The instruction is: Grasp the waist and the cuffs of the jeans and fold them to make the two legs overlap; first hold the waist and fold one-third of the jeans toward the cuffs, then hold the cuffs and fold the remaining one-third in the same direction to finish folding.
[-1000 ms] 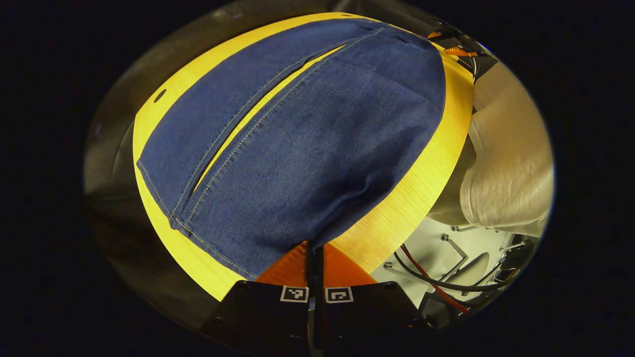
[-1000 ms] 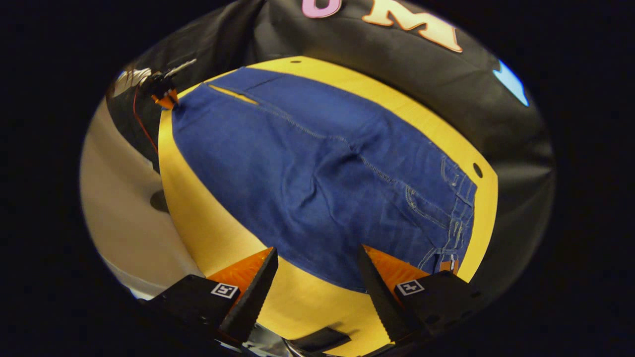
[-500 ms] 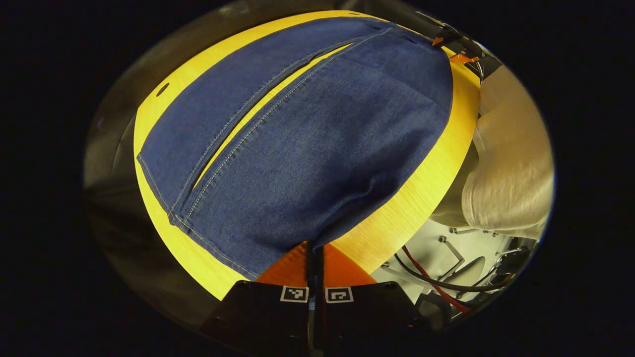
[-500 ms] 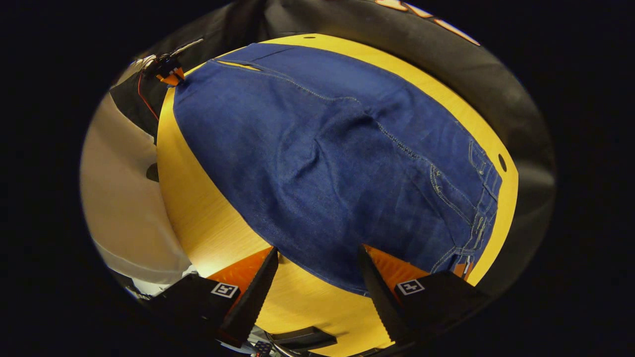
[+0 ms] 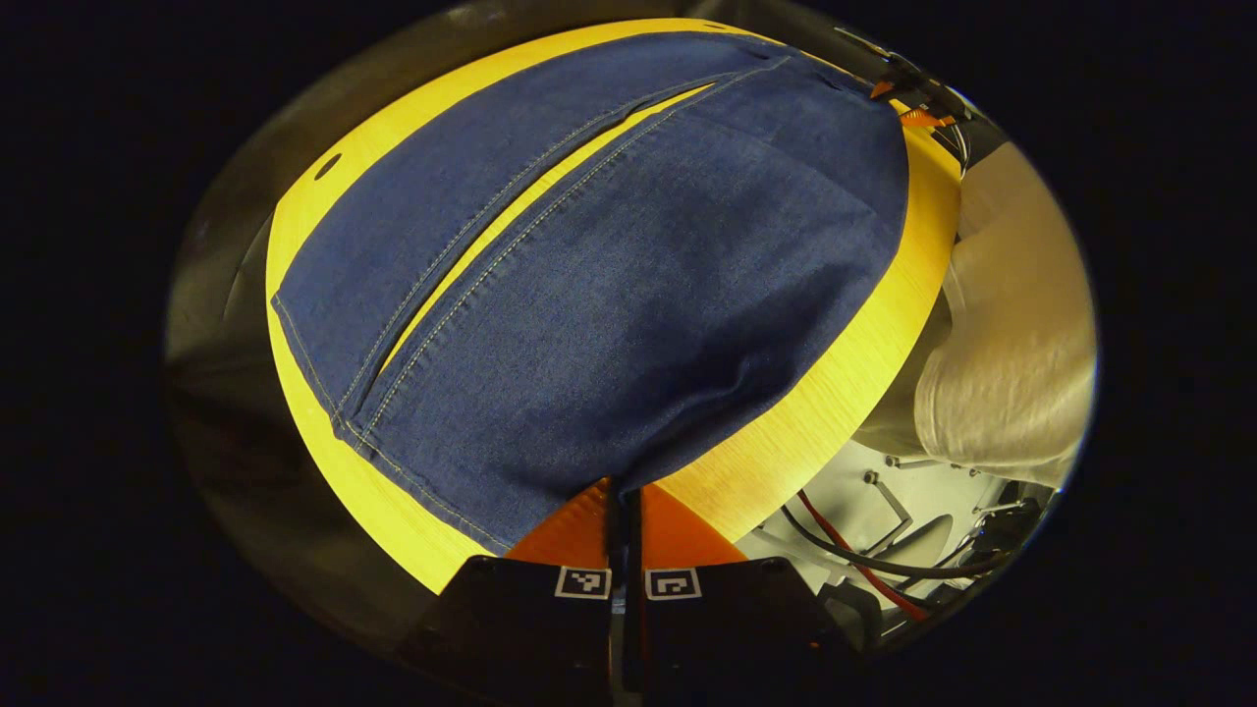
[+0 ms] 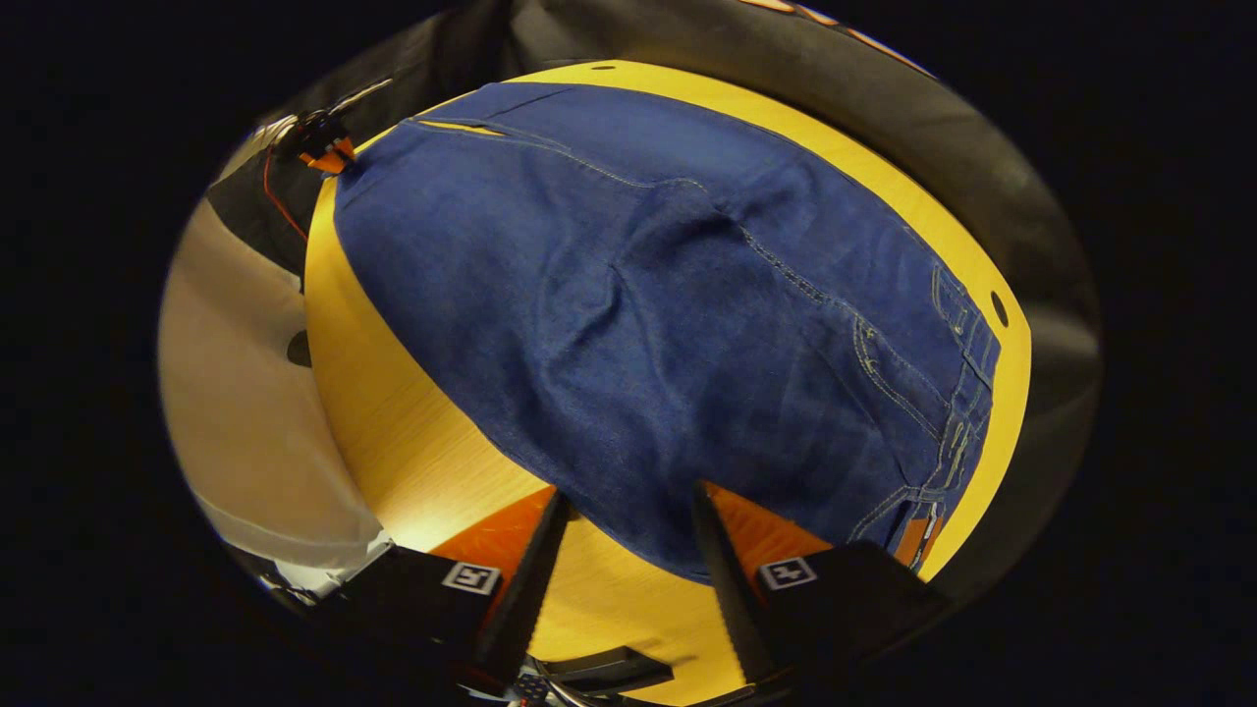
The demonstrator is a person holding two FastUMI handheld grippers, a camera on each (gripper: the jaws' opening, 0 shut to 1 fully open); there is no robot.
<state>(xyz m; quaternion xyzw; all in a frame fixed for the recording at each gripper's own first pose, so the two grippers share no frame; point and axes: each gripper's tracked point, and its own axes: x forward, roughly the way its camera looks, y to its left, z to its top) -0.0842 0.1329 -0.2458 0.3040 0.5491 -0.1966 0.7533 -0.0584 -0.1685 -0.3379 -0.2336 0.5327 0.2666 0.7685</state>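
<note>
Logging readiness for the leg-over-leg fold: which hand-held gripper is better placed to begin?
Left. The left hand-held gripper is shut on the jeans at the near leg's edge. The right hand-held gripper is open at the near edge by the waist, gripping nothing yet.

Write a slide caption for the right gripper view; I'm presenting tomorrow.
Open right gripper straddles the waist-end edge of jeans spread on a yellow table.

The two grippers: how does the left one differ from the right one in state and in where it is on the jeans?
The left gripper is shut on the jeans at a cuff corner; the right gripper stands open, its fingers either side of the edge near the waist. The left gripper pinches cloth; the right gripper holds nothing yet. Both have orange fingers and work the jeans' near edge on the yellow table.
</note>
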